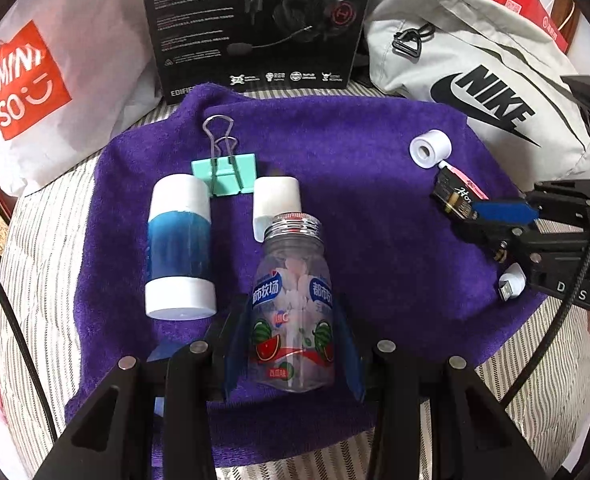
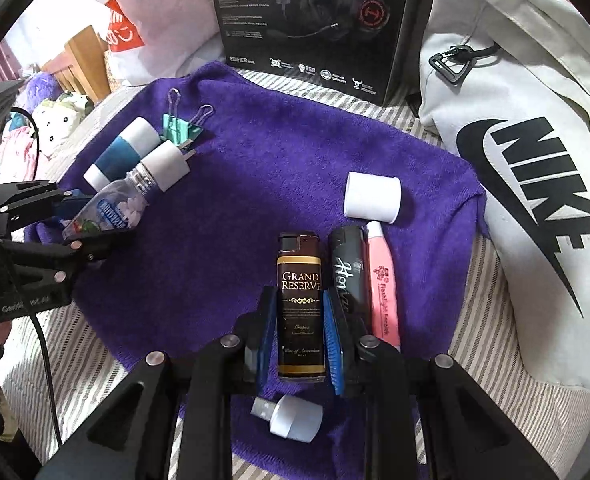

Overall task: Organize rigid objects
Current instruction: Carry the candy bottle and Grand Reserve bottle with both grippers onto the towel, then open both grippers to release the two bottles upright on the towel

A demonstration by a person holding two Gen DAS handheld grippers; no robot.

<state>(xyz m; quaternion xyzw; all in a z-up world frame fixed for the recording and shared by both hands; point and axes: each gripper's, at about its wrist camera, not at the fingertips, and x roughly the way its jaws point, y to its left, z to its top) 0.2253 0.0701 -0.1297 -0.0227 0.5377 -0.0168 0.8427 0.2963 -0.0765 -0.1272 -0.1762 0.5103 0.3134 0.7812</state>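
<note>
On the purple towel we see our left gripper clamped on the clear bottle of white tablets; its neck touches a white cap; right gripper grasps the brown lighter, black lighter just beside.

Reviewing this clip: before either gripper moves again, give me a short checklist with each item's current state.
1. Left gripper clamped on candy bottle: ok.
2. Bottle capped: not ok, threads bare.
3. Right gripper clamped on brown lighter: ok.
4. Brown lighter clear of black lighter: cannot tell; a pad sits between.
5. Free space mid purple towel: ok.
</note>
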